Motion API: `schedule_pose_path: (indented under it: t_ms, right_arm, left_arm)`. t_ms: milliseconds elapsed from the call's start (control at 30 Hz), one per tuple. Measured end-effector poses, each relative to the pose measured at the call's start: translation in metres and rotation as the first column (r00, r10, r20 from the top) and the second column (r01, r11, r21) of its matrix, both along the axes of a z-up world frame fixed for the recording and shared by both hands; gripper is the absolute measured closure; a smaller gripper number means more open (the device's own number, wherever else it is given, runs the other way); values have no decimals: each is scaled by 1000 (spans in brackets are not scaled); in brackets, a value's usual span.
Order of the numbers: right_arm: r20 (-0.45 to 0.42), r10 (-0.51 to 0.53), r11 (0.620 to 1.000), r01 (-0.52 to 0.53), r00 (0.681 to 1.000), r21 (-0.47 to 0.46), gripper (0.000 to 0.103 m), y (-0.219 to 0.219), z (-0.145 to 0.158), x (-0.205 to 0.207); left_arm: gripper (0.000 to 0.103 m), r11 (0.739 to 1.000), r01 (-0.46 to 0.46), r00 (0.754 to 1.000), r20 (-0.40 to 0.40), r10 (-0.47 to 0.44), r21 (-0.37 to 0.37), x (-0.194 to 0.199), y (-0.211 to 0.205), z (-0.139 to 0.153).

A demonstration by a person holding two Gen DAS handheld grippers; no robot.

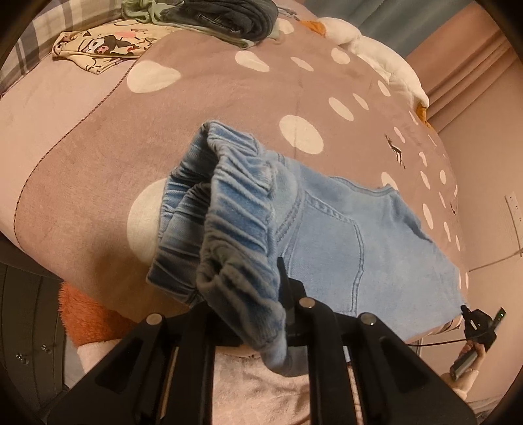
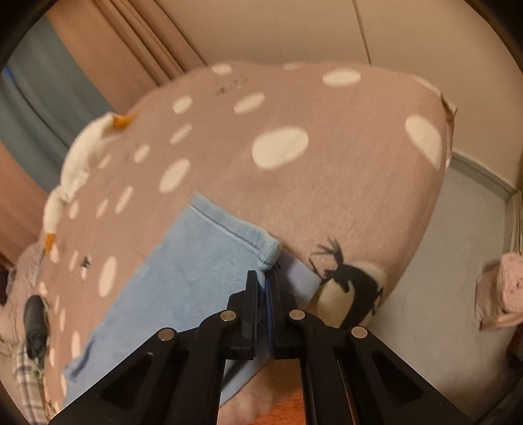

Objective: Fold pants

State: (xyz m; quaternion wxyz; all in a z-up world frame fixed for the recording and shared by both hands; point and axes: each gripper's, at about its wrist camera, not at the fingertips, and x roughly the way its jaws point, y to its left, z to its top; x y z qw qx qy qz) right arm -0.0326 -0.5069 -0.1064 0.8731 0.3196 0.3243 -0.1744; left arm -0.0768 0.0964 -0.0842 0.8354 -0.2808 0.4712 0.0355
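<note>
Light blue denim pants [image 1: 343, 235] lie across a brown bed blanket with white dots [image 1: 228, 91]. My left gripper [image 1: 261, 287] is shut on the gathered elastic waistband [image 1: 235, 209], which bunches up over the fingers. My right gripper [image 2: 264, 278] is shut on the hem corner of a pant leg [image 2: 269, 253] near the bed's edge; the leg [image 2: 183, 268] stretches away to the left. The right gripper also shows small in the left wrist view [image 1: 474, 322], at the far end of the pants.
A pile of dark clothes [image 1: 225, 16] and a cartoon-print cloth [image 1: 101, 47] lie at the bed's far side. A white plush [image 1: 385, 59] runs along the bed's edge. An orange plush [image 1: 91, 317] sits below the left gripper. Grey floor [image 2: 451, 278] lies right of the bed.
</note>
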Motion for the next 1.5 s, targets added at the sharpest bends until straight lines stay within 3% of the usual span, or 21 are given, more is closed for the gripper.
schedule_pose_path:
  t_ms: [67,200,300,367,400,433,500,600,700,767,833,933,1067,1200,1267,1300,1433,1500]
  right_arm:
    - [-4,-4,1000,4,1000,0,100,-2,-3,-3]
    - [-98,-1,1000,0,995,-5,100,-4,-34,10]
    - [-147,-16,997,5,989,-74,100,7,-23,16]
    - [-184,-14,992,-9,983,-126,94,22,-7,20]
    - [-176,10,986,-39,984,-162,83,32,4,23]
    - [-163,44,979,-75,986,-187,67,44,14,26]
    - [-122,157,960,-181,980,-215,53,74,32,37]
    - [-84,399,889,-407,913,-208,53,131,49,66]
    - [-85,616,764,-621,783,-176,53,202,50,103]
    - [-120,733,643,-740,669,-199,53,259,47,123]
    - [-158,789,561,-801,594,-209,53,296,42,137]
    - [-209,861,436,-884,464,-167,53,346,28,159]
    - [-272,898,324,-938,347,-127,53,378,13,166]
    - [-347,887,269,-952,305,-148,53,390,3,166]
    - [-367,883,252,-955,292,-155,86,393,-2,168]
    - [-355,889,249,-956,288,-154,94,393,-2,167]
    - [-294,891,306,-936,347,-175,97,388,18,169]
    - [-294,889,311,-935,350,-172,97,394,16,176]
  left_arm:
    - [88,1000,5,1000,-15,-5,-9,1,2,-6]
    - [86,1000,17,1000,-20,-16,19,2,-1,-6]
    - [82,1000,28,1000,-9,-27,6,0,2,-1]
    - [69,999,39,999,7,-39,-22,-3,6,8]
    - [54,999,40,999,26,-40,-32,-6,7,13]
    - [34,999,29,998,50,-28,-25,-9,10,21]
    - [21,1000,-6,993,117,3,27,-13,17,36]
    - [21,998,-46,991,126,39,53,-5,29,42]
    - [23,1000,-10,992,130,11,-7,9,38,36]
    - [28,998,-22,994,109,28,-58,20,45,25]
    - [62,997,-20,996,88,27,-79,27,46,17]
    - [75,998,-35,997,65,39,-59,29,44,7]
    - [76,999,-29,998,55,31,-24,23,41,8]
    - [76,999,-34,998,55,34,-5,21,42,6]
    - [76,999,-38,998,56,38,-14,22,44,4]
    - [76,999,-40,998,58,40,-5,23,43,5]
    - [77,998,-46,997,59,43,46,26,40,7]
    - [77,997,-46,998,52,43,62,30,39,6]
